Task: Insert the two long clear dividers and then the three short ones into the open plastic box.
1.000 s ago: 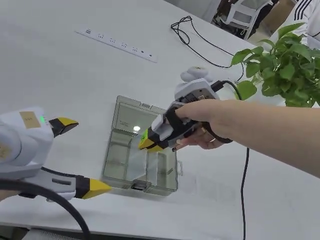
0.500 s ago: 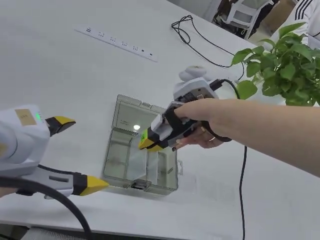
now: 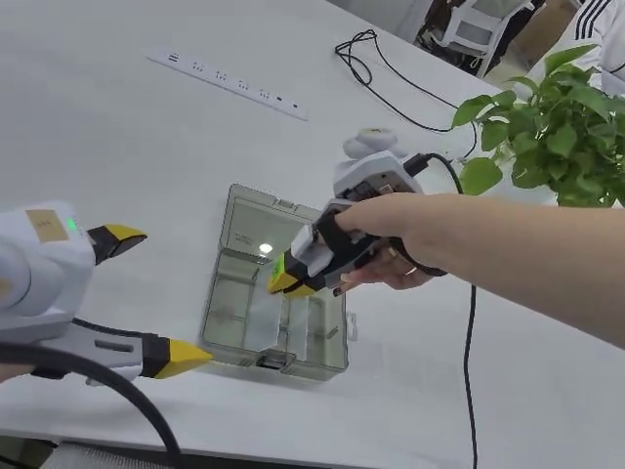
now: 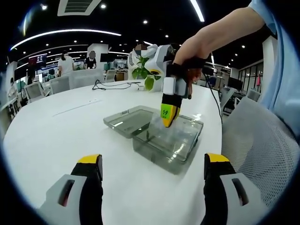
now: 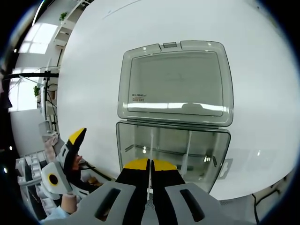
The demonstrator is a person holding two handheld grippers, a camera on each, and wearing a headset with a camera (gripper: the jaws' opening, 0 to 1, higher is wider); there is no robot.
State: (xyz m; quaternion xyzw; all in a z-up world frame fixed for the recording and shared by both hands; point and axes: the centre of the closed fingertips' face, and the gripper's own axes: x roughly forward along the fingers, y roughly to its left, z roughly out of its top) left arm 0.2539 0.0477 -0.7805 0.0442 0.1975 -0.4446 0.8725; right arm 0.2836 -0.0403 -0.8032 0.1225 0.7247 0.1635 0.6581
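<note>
The open clear plastic box [image 3: 227, 322] lies on the white table with its lid [image 3: 256, 227] folded flat behind it. My right gripper [image 3: 284, 284] hangs over the box's middle, shut on a thin clear divider [image 5: 151, 140] held edge-on, its lower edge inside the box [image 5: 223, 140]. Another clear divider [image 5: 187, 151] stands inside to the right of it. My left gripper [image 3: 156, 296] is open and holds nothing, off to the box's left. In the left gripper view the right gripper [image 4: 168, 115] points down into the box [image 4: 154, 151] ahead of my left gripper [image 4: 152, 161].
A white power strip [image 3: 229, 86] lies at the far side of the table. Black cables [image 3: 391, 78] run toward a potted plant [image 3: 557, 117] at the right. A small white round device [image 3: 375, 143] sits behind the right hand. Office chairs and people are in the background.
My right gripper has dipped slightly down and left with the divider, closer into the box. The left gripper has drifted a little toward the left.
</note>
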